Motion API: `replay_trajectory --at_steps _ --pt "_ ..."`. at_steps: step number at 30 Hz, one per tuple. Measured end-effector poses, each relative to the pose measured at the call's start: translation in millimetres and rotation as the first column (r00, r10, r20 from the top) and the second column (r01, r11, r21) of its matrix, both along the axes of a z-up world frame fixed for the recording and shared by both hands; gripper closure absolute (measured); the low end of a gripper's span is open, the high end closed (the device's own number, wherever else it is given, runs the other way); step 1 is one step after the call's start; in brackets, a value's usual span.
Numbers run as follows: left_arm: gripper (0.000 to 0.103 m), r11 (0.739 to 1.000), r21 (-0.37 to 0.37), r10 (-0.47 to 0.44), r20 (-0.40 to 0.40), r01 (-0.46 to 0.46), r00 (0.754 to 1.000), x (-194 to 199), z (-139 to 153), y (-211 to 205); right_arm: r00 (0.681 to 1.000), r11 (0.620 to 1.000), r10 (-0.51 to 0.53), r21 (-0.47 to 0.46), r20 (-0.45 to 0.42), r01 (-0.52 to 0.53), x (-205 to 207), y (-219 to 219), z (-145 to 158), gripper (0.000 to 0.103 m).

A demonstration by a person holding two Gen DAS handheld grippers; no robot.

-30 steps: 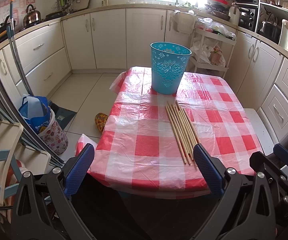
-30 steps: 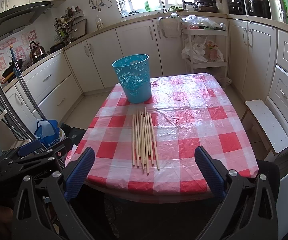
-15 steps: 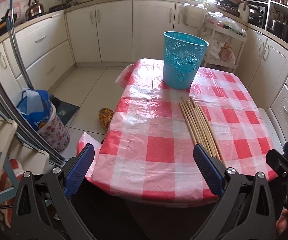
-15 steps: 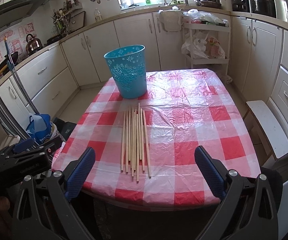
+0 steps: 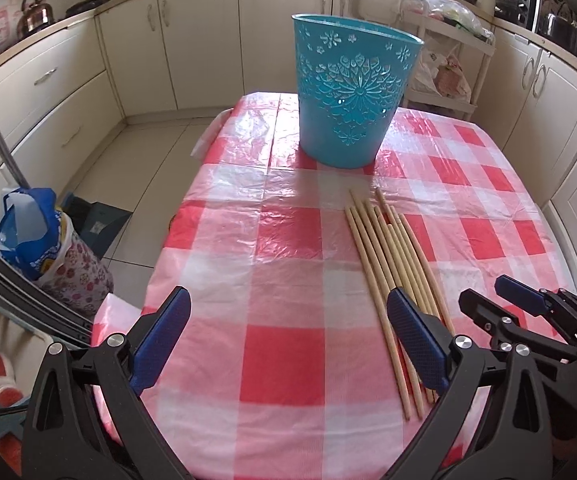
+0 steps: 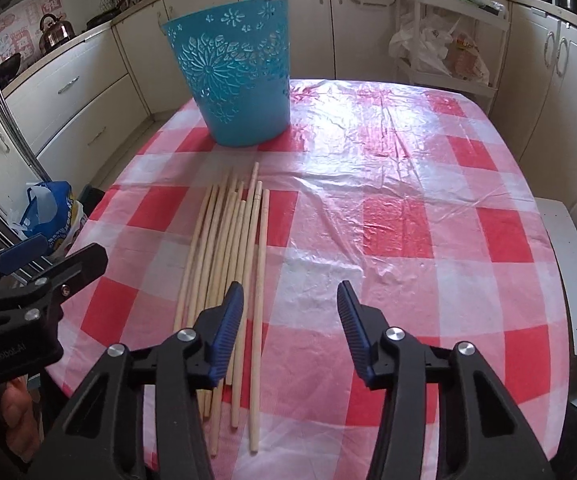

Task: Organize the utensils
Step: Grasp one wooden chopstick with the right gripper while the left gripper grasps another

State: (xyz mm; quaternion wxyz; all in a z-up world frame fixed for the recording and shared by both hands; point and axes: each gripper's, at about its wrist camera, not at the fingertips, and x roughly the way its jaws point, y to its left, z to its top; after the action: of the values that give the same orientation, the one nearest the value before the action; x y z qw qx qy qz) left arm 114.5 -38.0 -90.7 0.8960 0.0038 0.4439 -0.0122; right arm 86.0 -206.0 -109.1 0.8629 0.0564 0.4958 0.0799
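Several long pale wooden chopsticks (image 6: pixel 230 280) lie side by side on the red-checked tablecloth (image 6: pixel 408 220), near the teal plastic basket (image 6: pixel 240 76). Your right gripper (image 6: pixel 290 332) is closing (nothing gripped yet); the left gripper (image 5: pixel 288 344) gapes empty. You're approaching: next, pinch one stick.

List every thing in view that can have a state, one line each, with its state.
Turquoise plastic cut-out basket: upright on the table, none of the sticks in it.
Bundle of long wooden chopsticks: lying flat, side by side, not gripped.
Red-and-white checked plastic tablecloth: spread, wrinkled.
Left gripper: open, holding nothing.
Right gripper: jaws closing, one chopstick between them, pads not touching it.
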Motion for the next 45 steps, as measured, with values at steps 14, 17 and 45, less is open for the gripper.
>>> replay_trajectory --at_steps 14,17,45 --pt "0.008 0.999 0.035 -0.001 -0.055 0.003 0.999 40.9 -35.2 -22.0 0.996 0.994 0.083 -0.076 -0.018 -0.085 31.9 6.4 -24.8 0.080" --pt "0.008 0.998 0.069 -0.006 -0.060 0.010 0.998 48.3 -43.0 -28.8 0.996 0.994 0.085 -0.072 -0.013 -0.085 33.8 4.4 -24.7 0.086" --pt "0.098 0.957 -0.171 -0.245 -0.055 0.232 0.968 61.4 -37.8 -15.6 0.999 0.984 0.034 0.178 -0.024 -0.029 31.6 -19.2 -13.3 0.097"
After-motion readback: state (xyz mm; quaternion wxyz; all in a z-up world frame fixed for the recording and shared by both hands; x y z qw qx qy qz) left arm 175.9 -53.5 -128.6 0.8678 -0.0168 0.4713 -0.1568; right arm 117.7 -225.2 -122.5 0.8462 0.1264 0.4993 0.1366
